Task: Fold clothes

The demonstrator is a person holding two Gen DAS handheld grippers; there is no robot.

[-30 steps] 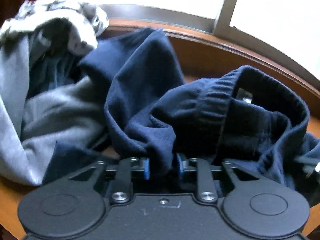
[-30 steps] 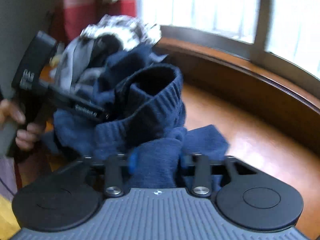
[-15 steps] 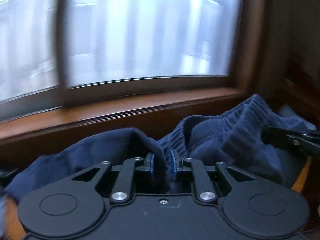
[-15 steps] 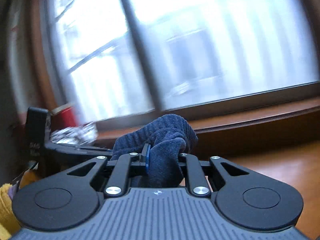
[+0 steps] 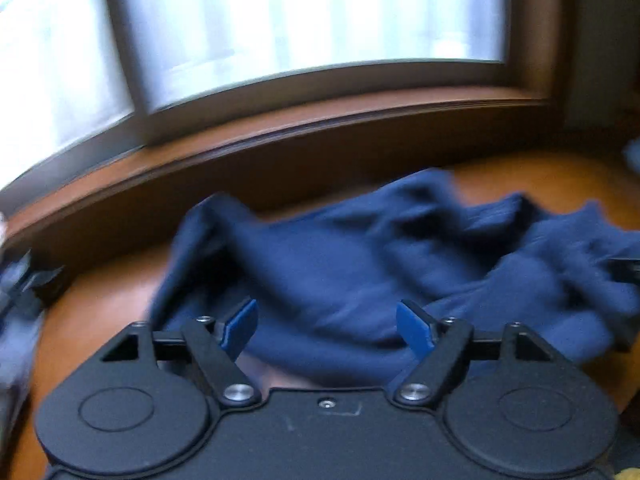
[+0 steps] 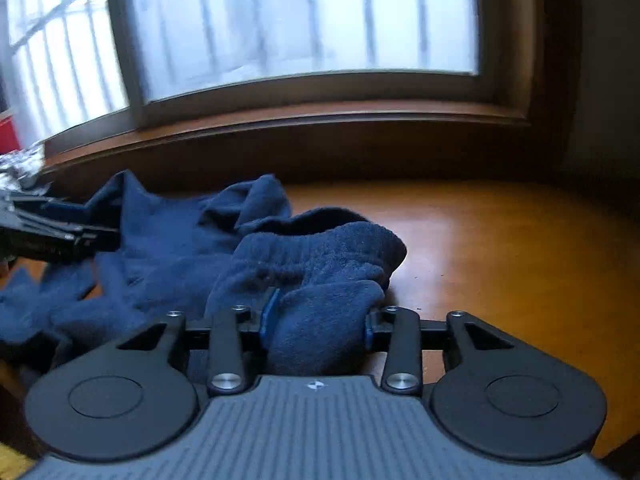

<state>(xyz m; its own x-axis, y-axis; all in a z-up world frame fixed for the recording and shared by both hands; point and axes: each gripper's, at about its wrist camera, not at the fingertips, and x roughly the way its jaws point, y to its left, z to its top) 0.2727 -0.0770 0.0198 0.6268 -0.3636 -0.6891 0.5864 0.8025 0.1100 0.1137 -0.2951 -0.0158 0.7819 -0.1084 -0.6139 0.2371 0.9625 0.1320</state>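
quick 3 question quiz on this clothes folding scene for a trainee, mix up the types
1. True or false: the navy garment lies on the wooden surface below the window.
2. Which gripper has cloth bunched between its fingers? A) left gripper B) right gripper
3. Fill in: the pads on the left gripper's fingers are ____ in colour.

Key: 1 true. 2 B; both grippers' jaws are opening, and the left's blue pads stand clear of the cloth. 3 blue.
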